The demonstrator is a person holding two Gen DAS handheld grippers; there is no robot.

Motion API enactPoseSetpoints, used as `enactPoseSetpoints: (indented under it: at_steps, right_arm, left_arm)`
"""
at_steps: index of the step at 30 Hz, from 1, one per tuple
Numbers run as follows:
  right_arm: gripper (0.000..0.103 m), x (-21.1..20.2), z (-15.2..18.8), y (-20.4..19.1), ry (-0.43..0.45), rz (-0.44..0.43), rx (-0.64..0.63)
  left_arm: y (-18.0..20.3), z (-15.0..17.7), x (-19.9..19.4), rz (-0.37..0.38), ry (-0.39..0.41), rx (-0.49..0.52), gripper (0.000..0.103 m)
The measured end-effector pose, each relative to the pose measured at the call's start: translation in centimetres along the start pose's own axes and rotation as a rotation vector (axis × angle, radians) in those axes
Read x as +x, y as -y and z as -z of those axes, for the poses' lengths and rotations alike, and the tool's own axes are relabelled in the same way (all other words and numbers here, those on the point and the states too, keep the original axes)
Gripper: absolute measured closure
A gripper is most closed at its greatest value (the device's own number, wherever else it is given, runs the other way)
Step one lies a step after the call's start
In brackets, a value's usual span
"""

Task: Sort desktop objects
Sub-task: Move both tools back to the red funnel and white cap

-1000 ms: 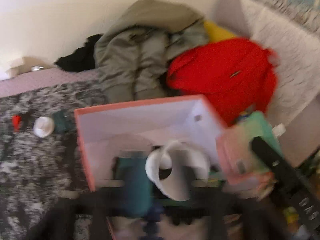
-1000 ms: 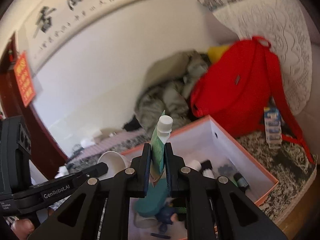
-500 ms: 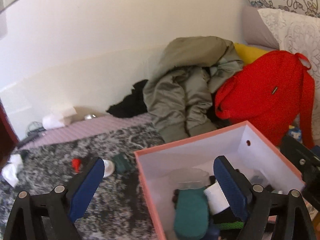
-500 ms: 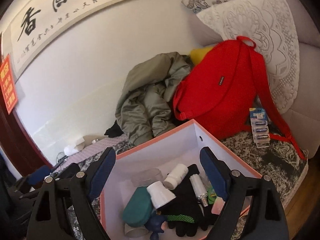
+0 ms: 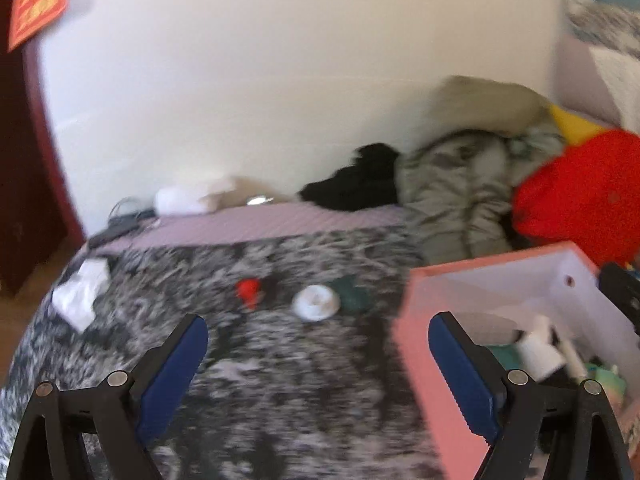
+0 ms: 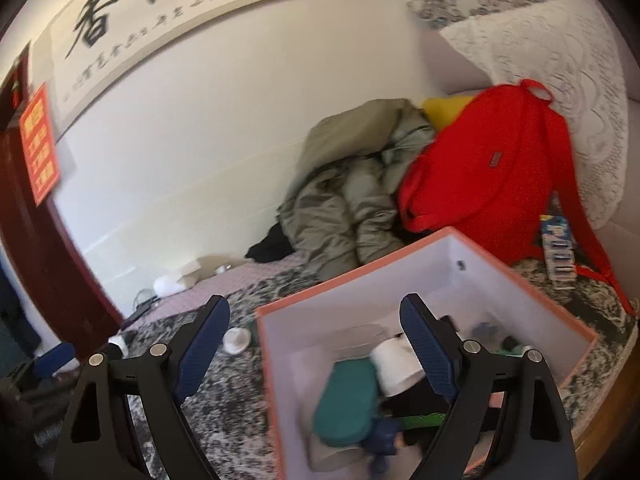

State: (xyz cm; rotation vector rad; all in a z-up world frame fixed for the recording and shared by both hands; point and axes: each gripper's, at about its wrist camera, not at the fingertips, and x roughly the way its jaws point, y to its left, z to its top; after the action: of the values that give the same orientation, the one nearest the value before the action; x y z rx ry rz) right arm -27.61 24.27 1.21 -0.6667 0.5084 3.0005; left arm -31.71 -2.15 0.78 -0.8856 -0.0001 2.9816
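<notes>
Both grippers stand with their blue-padded fingers spread wide and nothing between them. The left gripper [image 5: 318, 332] hangs over the grey-and-white mottled surface [image 5: 280, 400], its right finger just at the near left corner of the pink-rimmed box [image 5: 420, 380]. Ahead of it on the surface lie three loose things in a row: a small red object [image 5: 248, 290], a white round cap [image 5: 316, 303] and a dark green item [image 5: 354, 294] touching the cap's right side. A crumpled white tissue [image 5: 82, 294] lies near the surface's left edge. This view is blurred.

The right gripper [image 6: 316, 322] sits above the box [image 6: 520, 288], its left finger over the surface and its right finger over the box interior. Inside the box lie a teal pouch [image 6: 346, 404], a white cup [image 6: 394, 372], a small dark blue figure [image 6: 386, 440] and black items further right, too blurred to name. Behind the box rest an olive jacket [image 6: 344, 196] and a red backpack [image 6: 488, 168], with a blister pack of batteries [image 6: 560, 252] beside the backpack.
</notes>
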Motion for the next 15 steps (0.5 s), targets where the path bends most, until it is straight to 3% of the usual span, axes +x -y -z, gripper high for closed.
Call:
enactPoseSetpoints:
  at_steps: [2,4,8,11,15]
  right_arm:
    - [0.013,1.1,1.1,-2.6,-0.018,-0.022,-0.048]
    - [0.013,2.4,2.4,-5.2,-0.036,-0.046,-0.088]
    - [0.013,5.4,5.6,-9.8,-0.048,-0.068,-0.209]
    - [0.013,9.6,8.1,-12.7,-0.112,-0.083,-0.260]
    - [0.013,16.4,10.8,-15.0,-0.223,-0.085,-0.268]
  left_arm:
    - [-4.5,0.5,1.7,-0.046,-0.007,-0.066,0.010]
    - [-8.4,1.3,3.3,-0.034,0.008,-0.127,0.010]
    - [-13.9,2.2,7.6,-0.007,-0.043,-0.256,0.010]
    - [-15.6,2.1,11.3,0.022,-0.084,-0.317,0.010]
    - [-13.9,1.9,16.0,0.068,-0.123,-0.249,0.010]
